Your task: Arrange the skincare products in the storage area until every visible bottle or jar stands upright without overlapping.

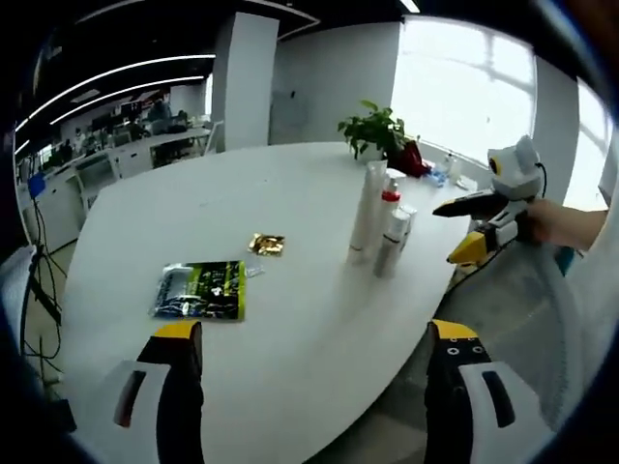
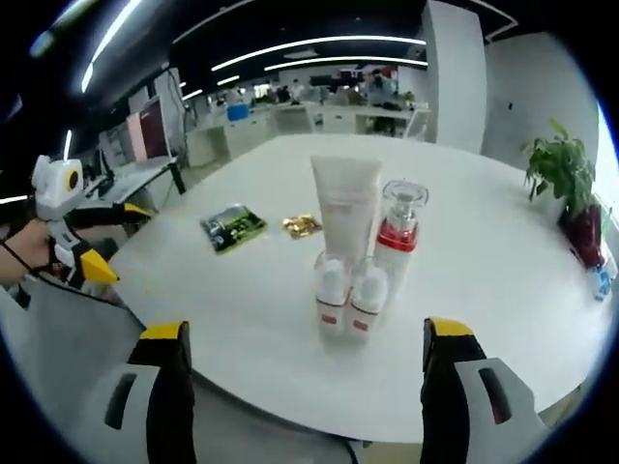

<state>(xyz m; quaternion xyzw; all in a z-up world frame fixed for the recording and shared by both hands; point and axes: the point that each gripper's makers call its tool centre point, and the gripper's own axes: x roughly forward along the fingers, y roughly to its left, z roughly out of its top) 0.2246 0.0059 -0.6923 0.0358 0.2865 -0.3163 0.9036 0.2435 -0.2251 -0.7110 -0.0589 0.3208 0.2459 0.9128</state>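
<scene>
Four skincare containers (image 2: 360, 261) stand upright, clustered on the surface (image 2: 503, 290); both hand-held grippers (image 1: 314, 348) (image 2: 302, 348) have jaws apart, empty.

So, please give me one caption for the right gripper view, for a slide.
Open right gripper faces four upright skincare products clustered on the white table.

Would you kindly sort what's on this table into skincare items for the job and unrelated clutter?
Job: white tube; red-collared pump bottle; two small white bottles.
Clutter: green packet; gold wrapper; potted plant.
</scene>
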